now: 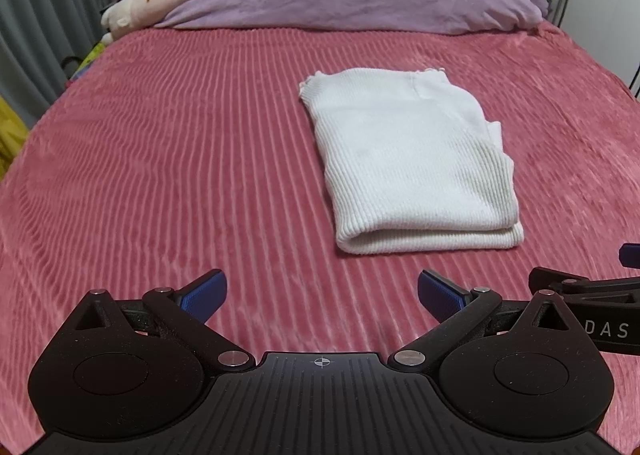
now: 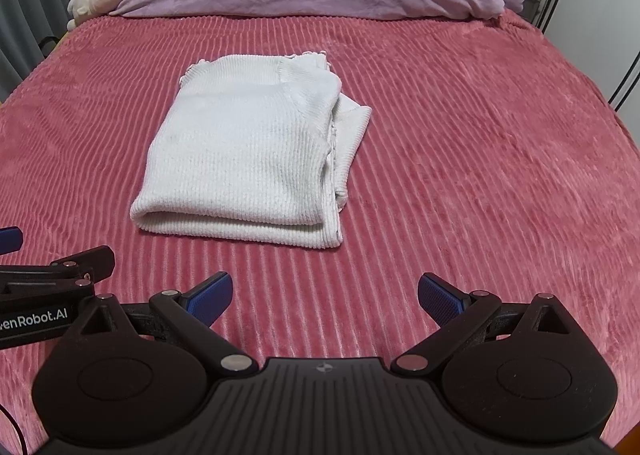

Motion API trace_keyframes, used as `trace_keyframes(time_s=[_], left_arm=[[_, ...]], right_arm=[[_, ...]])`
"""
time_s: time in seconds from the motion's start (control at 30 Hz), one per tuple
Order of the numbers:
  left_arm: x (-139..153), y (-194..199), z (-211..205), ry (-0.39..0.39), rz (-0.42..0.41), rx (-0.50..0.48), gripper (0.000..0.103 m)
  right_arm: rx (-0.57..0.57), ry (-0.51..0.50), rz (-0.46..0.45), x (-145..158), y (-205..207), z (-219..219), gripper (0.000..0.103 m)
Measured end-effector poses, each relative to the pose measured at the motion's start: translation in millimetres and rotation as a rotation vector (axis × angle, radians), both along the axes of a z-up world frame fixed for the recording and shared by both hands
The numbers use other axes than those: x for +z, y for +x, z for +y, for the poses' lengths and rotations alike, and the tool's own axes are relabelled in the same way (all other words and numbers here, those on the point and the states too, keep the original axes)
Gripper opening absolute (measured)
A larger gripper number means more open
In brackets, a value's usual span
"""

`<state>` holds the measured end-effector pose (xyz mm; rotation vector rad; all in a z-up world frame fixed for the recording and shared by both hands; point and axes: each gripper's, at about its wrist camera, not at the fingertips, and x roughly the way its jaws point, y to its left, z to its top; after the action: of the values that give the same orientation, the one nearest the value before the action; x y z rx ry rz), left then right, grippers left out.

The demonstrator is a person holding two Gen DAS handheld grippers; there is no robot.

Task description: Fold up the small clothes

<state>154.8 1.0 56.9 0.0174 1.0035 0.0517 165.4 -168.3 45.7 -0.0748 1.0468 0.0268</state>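
While the folded white top (image 1: 408, 163) lies flat on the pink blanket (image 1: 160, 159), both grippers, left (image 1: 322, 295) and right (image 2: 324, 297), hang near its front edge, fingers wide, holding nothing.

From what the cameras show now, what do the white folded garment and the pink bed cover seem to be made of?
The white garment looks like soft ribbed knit, probably cotton: fine parallel ribs, matte surface. The pink bed cover looks like plush ribbed fleece: raised fuzzy ridges with a slight sheen. The exact fibres cannot be told.
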Motion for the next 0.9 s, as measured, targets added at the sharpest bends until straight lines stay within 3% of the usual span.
trace_keyframes(time_s=[0.9], left_arm=[[-3.3,-2.8,-2.6,0.009,0.013,-0.013,0.103]], right_arm=[[-0.002,-0.029,-0.01,-0.6,-1.6,2.0,0.099]])
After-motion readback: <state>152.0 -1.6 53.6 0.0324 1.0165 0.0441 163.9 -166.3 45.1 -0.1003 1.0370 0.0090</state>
